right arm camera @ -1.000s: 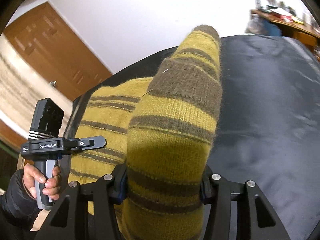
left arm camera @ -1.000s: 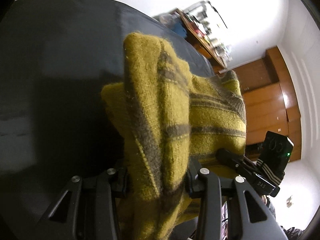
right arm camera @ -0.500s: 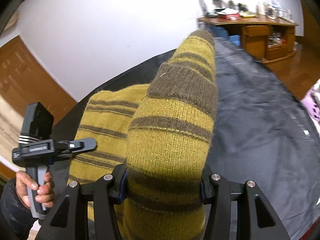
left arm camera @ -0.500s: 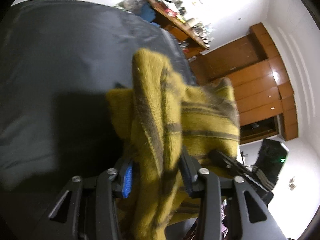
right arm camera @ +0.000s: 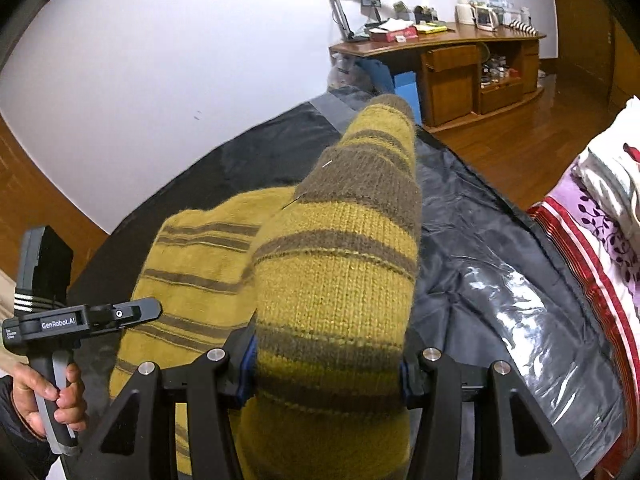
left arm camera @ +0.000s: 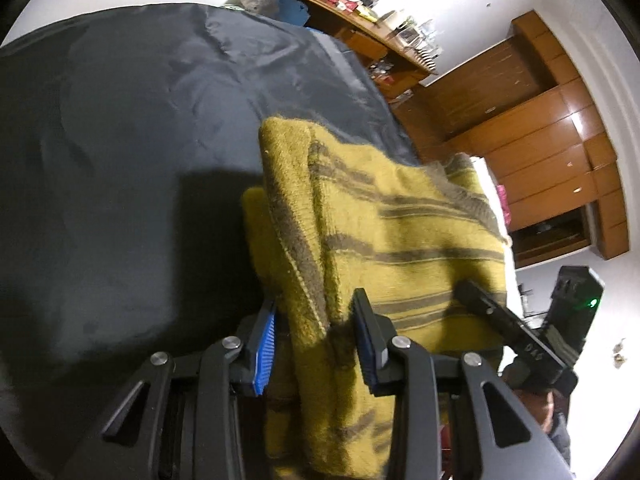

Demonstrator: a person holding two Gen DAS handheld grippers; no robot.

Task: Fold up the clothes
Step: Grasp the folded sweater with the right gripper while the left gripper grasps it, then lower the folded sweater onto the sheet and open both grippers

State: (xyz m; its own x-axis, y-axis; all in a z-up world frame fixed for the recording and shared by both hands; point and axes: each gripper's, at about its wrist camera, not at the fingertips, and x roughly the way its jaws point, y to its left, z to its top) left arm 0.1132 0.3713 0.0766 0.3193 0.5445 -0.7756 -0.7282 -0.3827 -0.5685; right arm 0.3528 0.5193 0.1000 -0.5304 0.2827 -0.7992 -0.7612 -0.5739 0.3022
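A mustard-yellow knitted sweater with brown stripes (left arm camera: 392,236) hangs folded between both grippers above a dark cloth-covered surface (left arm camera: 140,128). My left gripper (left arm camera: 316,340) is shut on one thick bunched edge of it. My right gripper (right arm camera: 326,364) is shut on the other end of the sweater (right arm camera: 340,264), which bulges up between the fingers. The right gripper's body shows in the left wrist view (left arm camera: 516,332); the left gripper's body shows in the right wrist view (right arm camera: 80,320), held by a hand.
A wooden desk with clutter (right arm camera: 436,40) stands beyond the far end of the dark surface (right arm camera: 500,280). Wooden cabinets (left arm camera: 540,140) line the wall. A patterned quilt (right arm camera: 600,220) lies at the right.
Both grippers have lifted and tilted with the sweater; more of the room, desk and floor shows behind it. The grips on the sweater are unchanged.
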